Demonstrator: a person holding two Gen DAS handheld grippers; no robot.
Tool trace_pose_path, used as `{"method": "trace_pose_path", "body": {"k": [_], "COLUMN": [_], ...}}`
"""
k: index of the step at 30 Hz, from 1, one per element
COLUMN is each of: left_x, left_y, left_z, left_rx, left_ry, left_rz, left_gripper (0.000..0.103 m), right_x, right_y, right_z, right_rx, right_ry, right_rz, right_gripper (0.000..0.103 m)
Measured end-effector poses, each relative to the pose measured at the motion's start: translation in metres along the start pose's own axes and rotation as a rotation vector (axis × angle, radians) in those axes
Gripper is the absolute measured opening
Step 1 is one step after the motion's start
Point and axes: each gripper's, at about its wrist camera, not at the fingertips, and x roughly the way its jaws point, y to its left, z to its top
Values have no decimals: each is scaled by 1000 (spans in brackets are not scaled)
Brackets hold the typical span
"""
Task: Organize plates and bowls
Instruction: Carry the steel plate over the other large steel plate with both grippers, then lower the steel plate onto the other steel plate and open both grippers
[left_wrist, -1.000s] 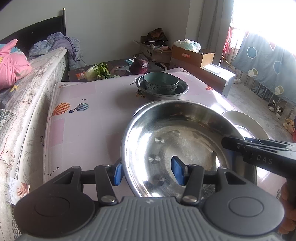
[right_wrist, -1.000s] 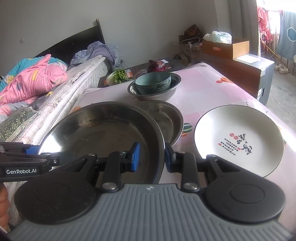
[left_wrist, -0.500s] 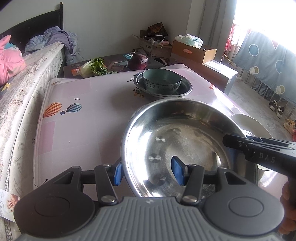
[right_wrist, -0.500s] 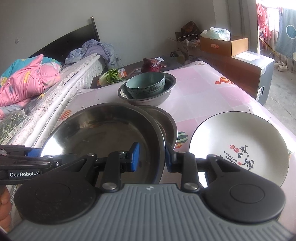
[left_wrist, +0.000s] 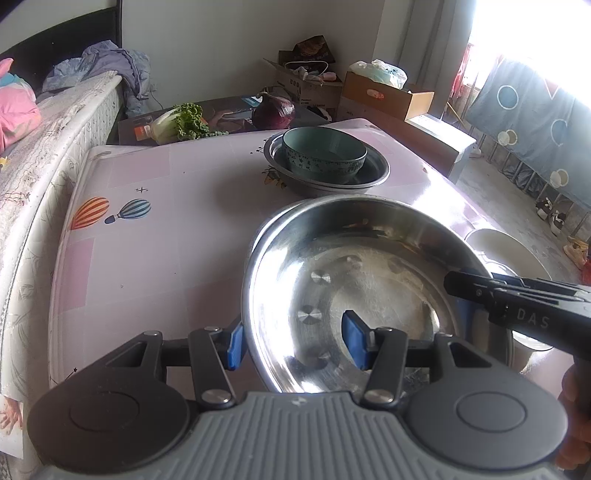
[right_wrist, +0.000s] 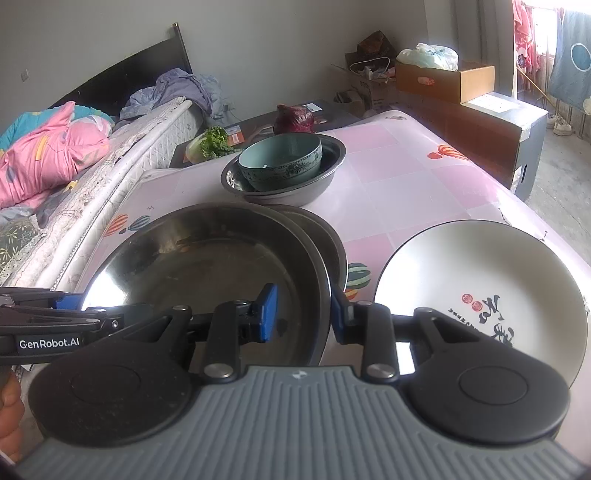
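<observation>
A large steel basin (left_wrist: 354, 280) (right_wrist: 207, 269) is held between both grippers above the pink table. My left gripper (left_wrist: 293, 343) straddles its left rim with a wide gap between the pads. My right gripper (right_wrist: 301, 314) is shut on its right rim. A second steel basin (right_wrist: 328, 236) lies just beneath it. A teal bowl (left_wrist: 325, 153) (right_wrist: 280, 160) sits inside another steel basin (left_wrist: 373, 179) (right_wrist: 325, 177) farther back. A white plate (right_wrist: 480, 288) (left_wrist: 506, 251) with red and black marks lies to the right.
The pink table (left_wrist: 155, 236) borders a mattress (left_wrist: 44, 155) on the left. Greens (left_wrist: 184, 122) and a red cabbage (left_wrist: 275, 110) lie on a low dark stand behind it. Cardboard boxes (right_wrist: 443, 79) stand at the back right.
The held basin and both grippers have moved forward toward the teal bowl stack, which now looks closer. The grip on the rim looks unchanged.
</observation>
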Motion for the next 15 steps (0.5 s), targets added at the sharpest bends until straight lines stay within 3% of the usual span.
{"method": "trace_pose_path", "body": {"k": [15], "left_x": [14], "left_y": [1], "left_z": [5], "left_rx": [-5], "left_ry": [17], "left_rz": [-9], "left_gripper": [53], "right_x": [18], "right_y": [-7], "right_z": [5], "right_rx": [1], "right_ry": [17], "right_rz": [-20], "right_gripper": [30]}}
